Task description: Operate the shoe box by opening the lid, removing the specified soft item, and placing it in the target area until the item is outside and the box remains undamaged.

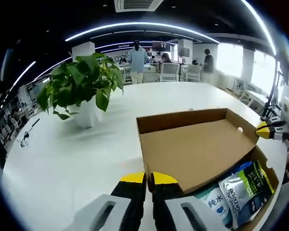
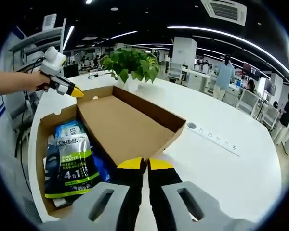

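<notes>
Left tongs [image 1: 149, 179]: jaws drawn together, yellow tips nearly meeting, nothing between them; tips sit just at the near corner of the box lid. In the right gripper view these tongs [image 2: 76, 92] appear at 10 o'clock, held by a person's hand [image 2: 36, 81], yellow tip at the box's far corner.
Right tongs [image 2: 145, 165]: jaws narrow, tips nearly touching, holding nothing; tips lie against the near edge of the lid. In the left gripper view these tongs [image 1: 266, 130] appear at 3 o'clock, by the box's far corner.
Shoe box [image 2: 43, 144]: brown cardboard, resting on the worktop, open.
Lid [image 1: 192, 149]: flipped over, hollow side up, lying askew across the box and covering part of it.
Soft items: a green, dark and silver pouch [image 2: 70, 166] printed "L'OREAL" and "4 in 1" lies inside the box in its uncovered part; a blue and white pouch [image 1: 216, 204] lies beside it, partly under the lid.
Worktop [image 1: 62, 159]: white, broad.
Potted plant [image 1: 82, 86]: green leaves, white pot, standing at 11 o'clock from the box in the left gripper view, well apart.
Power strip [image 2: 214, 138]: set flush in the worktop, at 3 o'clock from the box in the right gripper view.
Background: office with chairs; persons standing.
</notes>
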